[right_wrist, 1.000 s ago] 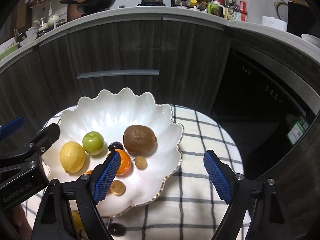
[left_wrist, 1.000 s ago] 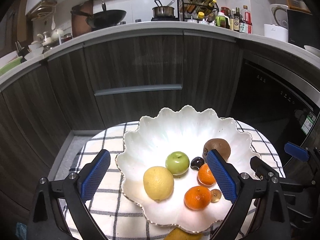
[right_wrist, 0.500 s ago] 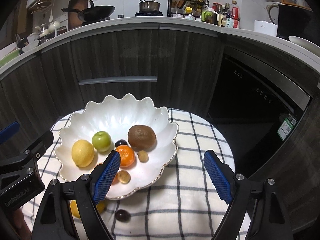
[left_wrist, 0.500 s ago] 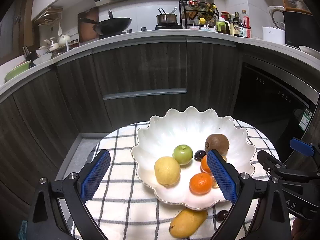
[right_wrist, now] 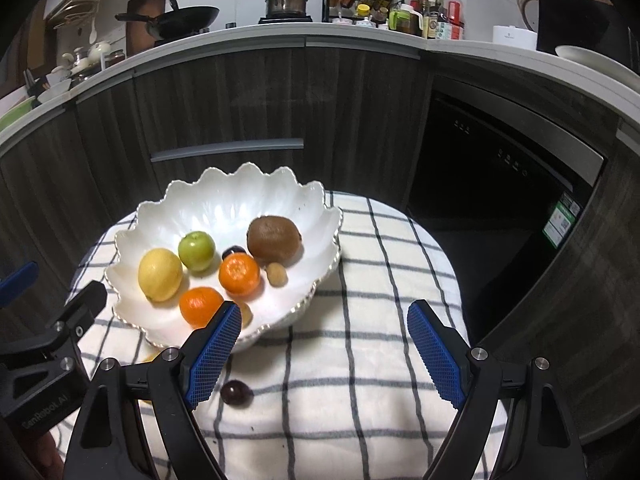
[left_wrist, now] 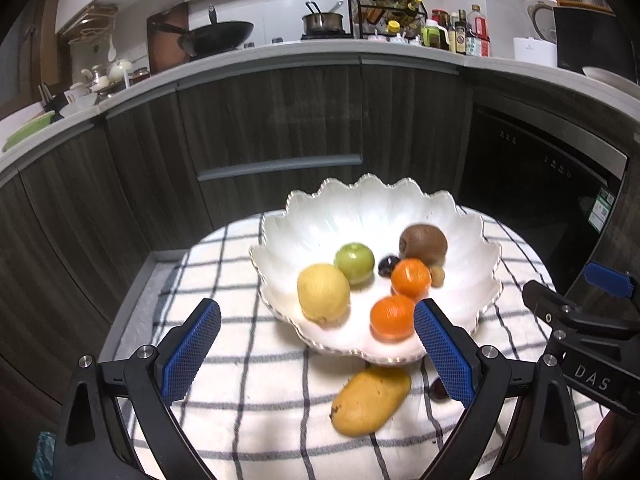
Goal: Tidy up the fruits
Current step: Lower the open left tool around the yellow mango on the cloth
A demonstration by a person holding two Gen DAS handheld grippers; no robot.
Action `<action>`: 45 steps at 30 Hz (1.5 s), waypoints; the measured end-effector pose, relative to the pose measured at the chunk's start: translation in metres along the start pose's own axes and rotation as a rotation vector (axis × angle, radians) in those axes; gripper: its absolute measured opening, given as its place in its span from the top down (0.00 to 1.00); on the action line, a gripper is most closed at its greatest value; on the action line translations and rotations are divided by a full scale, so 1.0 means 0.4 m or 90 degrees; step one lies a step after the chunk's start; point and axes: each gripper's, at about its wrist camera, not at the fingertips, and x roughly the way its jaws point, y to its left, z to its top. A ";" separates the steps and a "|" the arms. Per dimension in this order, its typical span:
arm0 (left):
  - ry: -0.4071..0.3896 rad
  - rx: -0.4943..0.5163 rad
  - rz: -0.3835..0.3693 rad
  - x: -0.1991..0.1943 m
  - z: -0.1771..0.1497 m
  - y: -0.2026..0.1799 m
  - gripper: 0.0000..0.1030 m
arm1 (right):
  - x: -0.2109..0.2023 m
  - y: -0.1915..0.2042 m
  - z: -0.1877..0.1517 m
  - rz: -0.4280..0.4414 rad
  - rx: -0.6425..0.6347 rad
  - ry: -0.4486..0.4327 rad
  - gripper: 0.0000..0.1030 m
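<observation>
A white scalloped bowl [left_wrist: 360, 208] [right_wrist: 224, 196] on a checked cloth holds a lemon [left_wrist: 323, 293], a green apple [left_wrist: 354, 262], a kiwi [left_wrist: 423, 242], two oranges [left_wrist: 411, 279] [left_wrist: 393, 317], a dark grape [left_wrist: 388, 265] and small brown fruits [right_wrist: 276, 274]. A mango [left_wrist: 370, 399] lies on the cloth in front of the bowl, with a dark grape [right_wrist: 237, 393] to its right. My left gripper [left_wrist: 316, 356] is open and empty above the mango. My right gripper [right_wrist: 324, 354] is open and empty over the cloth, right of the bowl.
The checked cloth [right_wrist: 380, 280] covers a small round table. Dark kitchen cabinets [left_wrist: 280, 120] stand behind it and a built-in appliance [right_wrist: 500, 168] at the right. The counter above carries a wok [left_wrist: 218, 34], a pot and bottles.
Both grippers have pulled back and up from the bowl. The mango and the loose grape on the cloth have come into view. Both stay open.
</observation>
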 end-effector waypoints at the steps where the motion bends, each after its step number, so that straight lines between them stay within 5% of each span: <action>1: 0.006 0.001 -0.002 0.005 -0.010 -0.003 0.04 | 0.003 -0.001 -0.008 -0.002 0.000 0.004 0.17; 24: 0.110 0.020 -0.064 0.128 -0.144 -0.050 0.06 | 0.096 -0.038 -0.141 -0.035 0.027 0.085 0.17; 45: 0.163 0.041 -0.089 0.201 -0.153 -0.085 0.37 | 0.136 -0.055 -0.160 -0.038 0.039 0.117 0.17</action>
